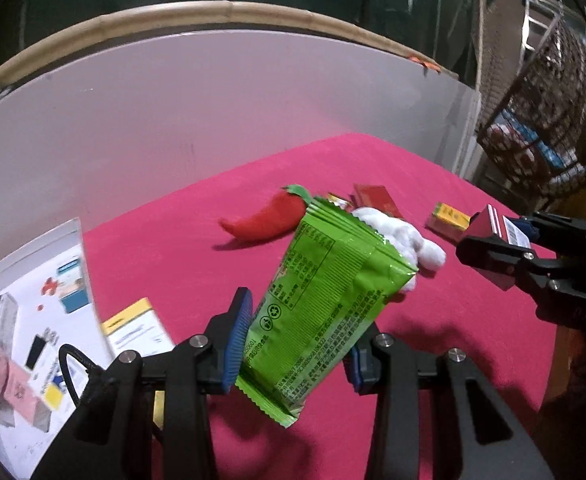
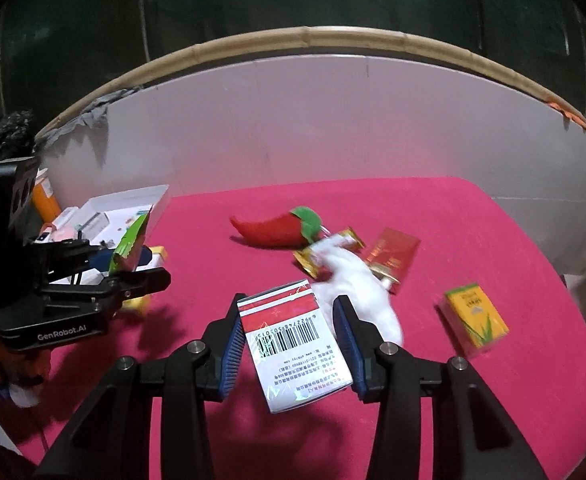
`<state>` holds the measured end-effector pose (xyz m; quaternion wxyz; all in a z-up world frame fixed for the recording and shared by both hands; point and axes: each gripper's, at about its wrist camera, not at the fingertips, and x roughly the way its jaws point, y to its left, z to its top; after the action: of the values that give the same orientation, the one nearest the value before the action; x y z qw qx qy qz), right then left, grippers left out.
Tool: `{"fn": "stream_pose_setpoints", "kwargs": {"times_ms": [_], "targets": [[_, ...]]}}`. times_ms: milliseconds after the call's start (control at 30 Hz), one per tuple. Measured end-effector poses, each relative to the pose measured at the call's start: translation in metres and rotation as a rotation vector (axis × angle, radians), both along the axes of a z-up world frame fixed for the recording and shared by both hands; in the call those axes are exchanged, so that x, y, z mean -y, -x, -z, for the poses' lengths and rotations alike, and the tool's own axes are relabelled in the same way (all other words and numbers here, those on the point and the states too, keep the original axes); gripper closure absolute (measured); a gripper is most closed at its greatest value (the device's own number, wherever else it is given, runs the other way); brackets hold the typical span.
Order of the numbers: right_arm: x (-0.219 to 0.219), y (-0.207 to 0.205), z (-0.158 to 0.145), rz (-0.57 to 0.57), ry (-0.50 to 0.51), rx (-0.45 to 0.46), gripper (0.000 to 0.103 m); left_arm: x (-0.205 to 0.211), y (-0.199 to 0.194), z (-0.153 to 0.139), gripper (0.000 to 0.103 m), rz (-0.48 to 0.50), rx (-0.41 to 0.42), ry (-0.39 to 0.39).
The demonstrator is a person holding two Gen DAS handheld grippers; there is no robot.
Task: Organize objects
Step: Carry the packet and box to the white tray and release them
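Left gripper [image 1: 293, 344] clamping green snack packet [image 1: 325, 304], right gripper [image 2: 293, 344] clamping red-white box [image 2: 293, 344], both above pink cloth [image 2: 473, 208], plush chili [image 2: 277, 228] lying on cloth

Left claw [image 1: 293, 340], right claw [image 2: 289, 344]: black frames, blue ribbed pads, silver screws; "GenRobot.AI" marking.

There were one green snack packet [image 1: 325, 300], one red-and-white box [image 2: 293, 344], one plush chili [image 2: 273, 230], one white plush toy [image 2: 357, 288], one red envelope [image 2: 393, 254] and one yellow box [image 2: 475, 320].
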<state>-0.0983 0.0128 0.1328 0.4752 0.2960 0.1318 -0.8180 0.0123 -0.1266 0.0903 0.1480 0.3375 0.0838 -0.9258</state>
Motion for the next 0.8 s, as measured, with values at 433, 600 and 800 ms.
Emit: {"fn": "stream_pose_setpoints", "kwargs": {"times_ms": [433, 600, 800], "targets": [[0.054, -0.041, -0.020, -0.081, 0.008, -0.035, 0.056, 0.038, -0.048, -0.016, 0.063, -0.125, -0.079, -0.025], [0.076, -0.055, -0.028, -0.109, 0.018, -0.027, 0.056, 0.059, -0.069, -0.021, 0.063, -0.181, -0.105, -0.032], [0.119, -0.078, -0.036, -0.164, 0.015, -0.026, 0.056, 0.089, -0.099, -0.032, 0.063, -0.266, -0.137, -0.026]]}}
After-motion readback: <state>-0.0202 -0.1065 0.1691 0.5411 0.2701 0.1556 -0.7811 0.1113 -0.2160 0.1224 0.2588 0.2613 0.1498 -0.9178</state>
